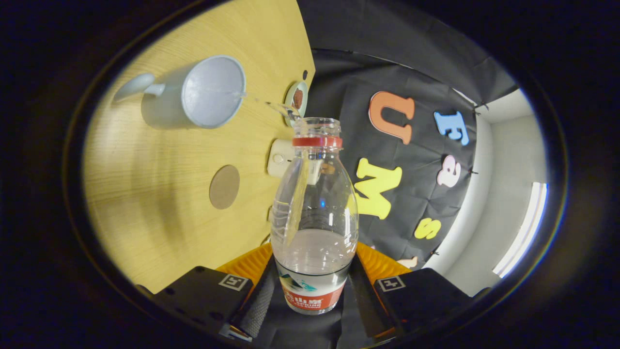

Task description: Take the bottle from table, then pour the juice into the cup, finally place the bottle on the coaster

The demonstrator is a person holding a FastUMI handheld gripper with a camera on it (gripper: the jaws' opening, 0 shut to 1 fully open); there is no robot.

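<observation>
Here, the clear bottle (314,213), uncapped, is sitting clamped between both fingers of the gripper (312,295), tipped toward the table (145,203) and sending a thin stream of liquid from its mouth into the cup (203,94). The round coaster (224,186) is lying between cup and fingers.

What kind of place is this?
Probably a staged test booth, not a home: a wooden table with only a cup and coaster, cloth wall behind, gripper pouring from a bottle.
</observation>
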